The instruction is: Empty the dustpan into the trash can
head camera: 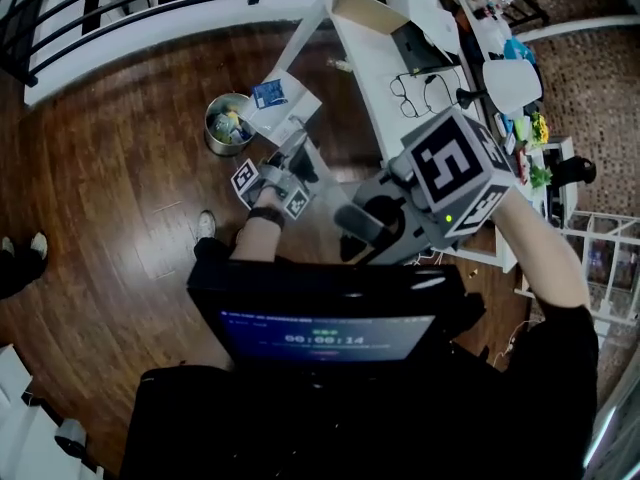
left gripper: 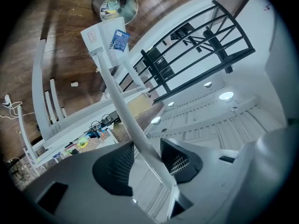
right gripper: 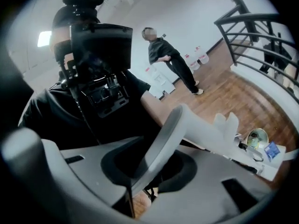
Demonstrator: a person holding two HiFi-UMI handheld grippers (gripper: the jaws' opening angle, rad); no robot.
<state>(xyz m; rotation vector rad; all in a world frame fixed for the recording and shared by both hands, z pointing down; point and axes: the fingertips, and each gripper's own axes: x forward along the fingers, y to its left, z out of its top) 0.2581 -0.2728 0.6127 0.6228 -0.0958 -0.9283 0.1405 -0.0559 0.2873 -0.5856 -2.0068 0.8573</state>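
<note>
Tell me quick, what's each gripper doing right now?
Left gripper: closed on the long white plastic dustpan handle.
Right gripper: closed on a curved white plastic grip.

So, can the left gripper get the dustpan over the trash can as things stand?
Probably yes: the left gripper is shut on the dustpan's long handle, and the dustpan sits right at the open trash can rim, with nothing between them.

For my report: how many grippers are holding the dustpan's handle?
2. The left gripper clamps the handle nearer the pan; the right gripper clamps its curved end.
</note>
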